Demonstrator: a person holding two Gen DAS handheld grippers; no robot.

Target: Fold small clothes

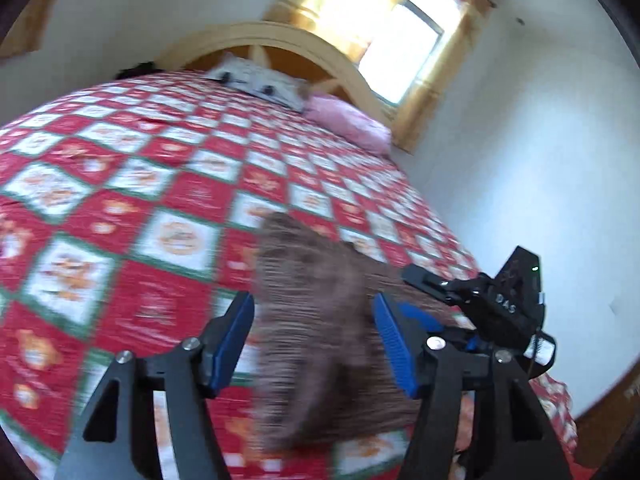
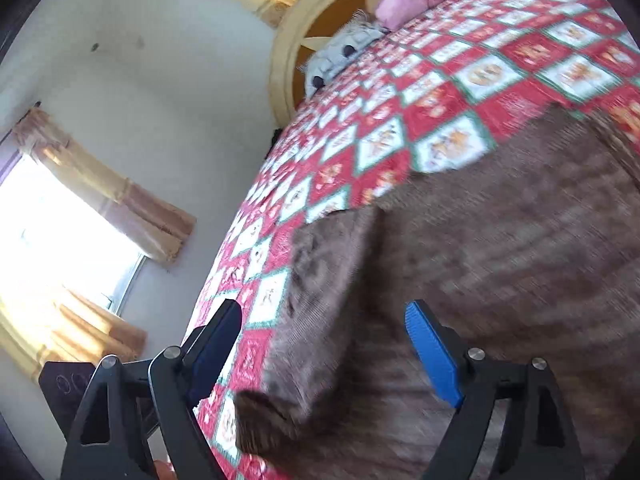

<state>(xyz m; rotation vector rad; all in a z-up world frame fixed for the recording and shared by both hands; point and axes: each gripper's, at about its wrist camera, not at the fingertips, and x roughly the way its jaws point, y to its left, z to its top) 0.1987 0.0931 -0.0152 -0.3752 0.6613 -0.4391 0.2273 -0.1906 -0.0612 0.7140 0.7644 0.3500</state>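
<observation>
A brown striped knit garment (image 1: 316, 320) lies on the red, white and green checked bedspread (image 1: 120, 184). My left gripper (image 1: 314, 328) is open, its blue pads on either side of a blurred fold of the garment. The right gripper's body (image 1: 492, 304) shows just to its right, over the garment. In the right wrist view the garment (image 2: 480, 260) fills the lower right. My right gripper (image 2: 324, 344) is open above its left edge, where a flap (image 2: 320, 300) is turned over.
A pink pillow (image 1: 348, 122) and a grey patterned pillow (image 1: 260, 80) lie against the arched wooden headboard (image 1: 280, 40). A bright curtained window (image 1: 396, 28) is behind the bed. A white wall (image 1: 540, 160) runs along the right bed edge.
</observation>
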